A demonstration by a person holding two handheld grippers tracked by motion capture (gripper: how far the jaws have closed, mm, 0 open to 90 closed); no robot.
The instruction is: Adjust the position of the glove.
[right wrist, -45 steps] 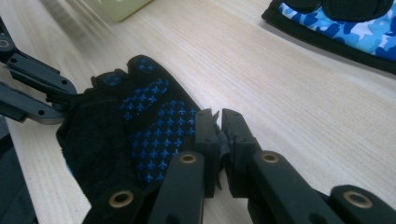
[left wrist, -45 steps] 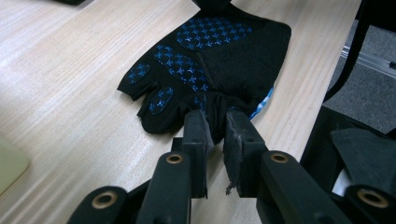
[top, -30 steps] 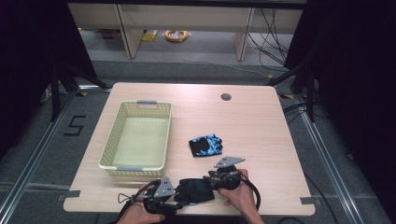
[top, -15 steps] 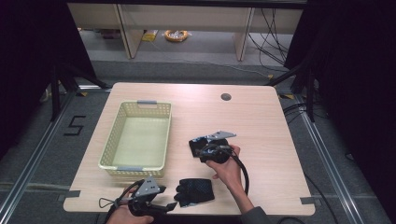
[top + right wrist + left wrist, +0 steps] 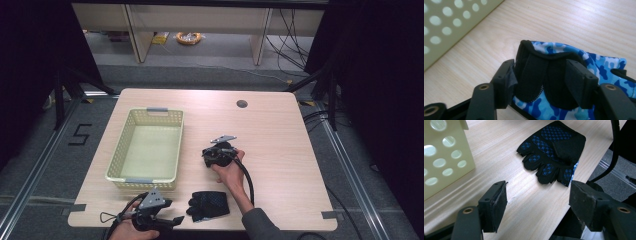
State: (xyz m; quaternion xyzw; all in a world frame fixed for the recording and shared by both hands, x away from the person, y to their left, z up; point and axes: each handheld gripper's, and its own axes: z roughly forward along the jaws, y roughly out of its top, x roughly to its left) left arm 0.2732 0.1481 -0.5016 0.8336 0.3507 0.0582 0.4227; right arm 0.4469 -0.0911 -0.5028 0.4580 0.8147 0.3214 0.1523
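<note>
My right gripper [image 5: 540, 82] straddles the blue glove's [image 5: 584, 63] black cuff mid-table; its jaws have just been closing slightly, pads beside the cuff, and I can't tell if they press. In the high view my hand hides that glove. My left gripper [image 5: 537, 206] gapes empty before the black glove [image 5: 552, 150] by the basket [image 5: 150, 150].

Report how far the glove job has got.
Done: nothing is in the basket yet. In hand: the right gripper has its jaws around the wrist end of the blue camouflage glove on the table. Left: the black glove lies near the table's front edge, ahead of the open left gripper.
</note>
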